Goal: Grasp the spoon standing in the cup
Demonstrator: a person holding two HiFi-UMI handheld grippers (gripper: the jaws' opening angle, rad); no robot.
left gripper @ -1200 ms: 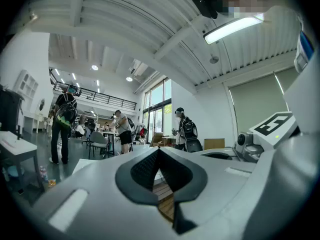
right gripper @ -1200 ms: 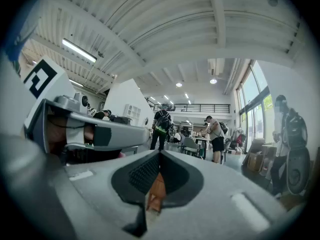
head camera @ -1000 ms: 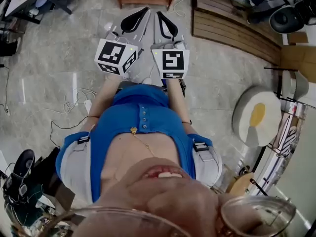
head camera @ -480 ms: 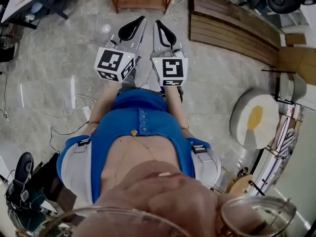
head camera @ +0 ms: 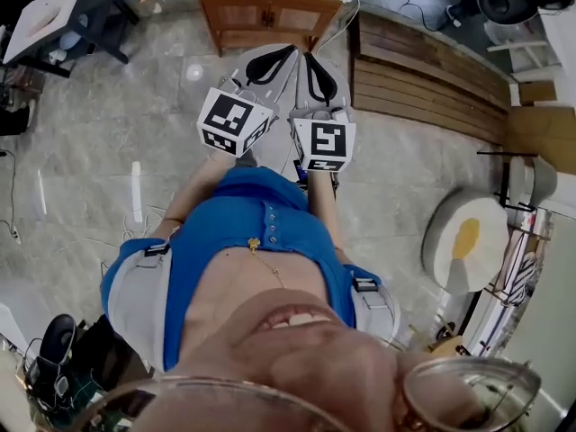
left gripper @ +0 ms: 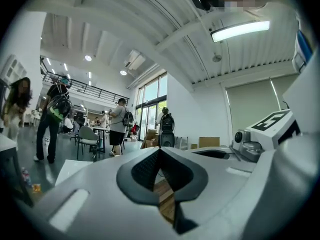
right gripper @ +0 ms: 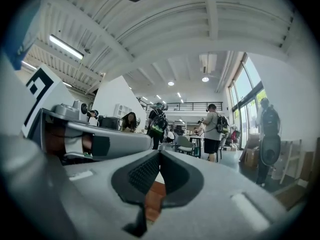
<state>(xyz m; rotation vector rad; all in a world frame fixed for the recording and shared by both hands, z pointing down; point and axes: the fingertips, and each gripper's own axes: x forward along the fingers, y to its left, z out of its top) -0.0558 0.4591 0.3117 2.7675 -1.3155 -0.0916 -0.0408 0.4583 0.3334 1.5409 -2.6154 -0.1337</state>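
Left gripper (head camera: 273, 59) and right gripper (head camera: 315, 66) point side by side toward a wooden cabinet (head camera: 270, 12), both with jaws clenched on nothing. No spoon or cup shows anywhere, so its direction, axis and the nearer hand cannot be told.

left hand-held gripper (head camera: 277, 58) beside right hand-held gripper (head camera: 315, 67) | cabinet (head camera: 270, 12) ahead | planks (head camera: 423, 70) right

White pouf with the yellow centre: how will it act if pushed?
The pouf looks broad, low and padded: probably soft and unlikely to tip. On the glossy floor it would likely slide. Round, so it might roll if upended.
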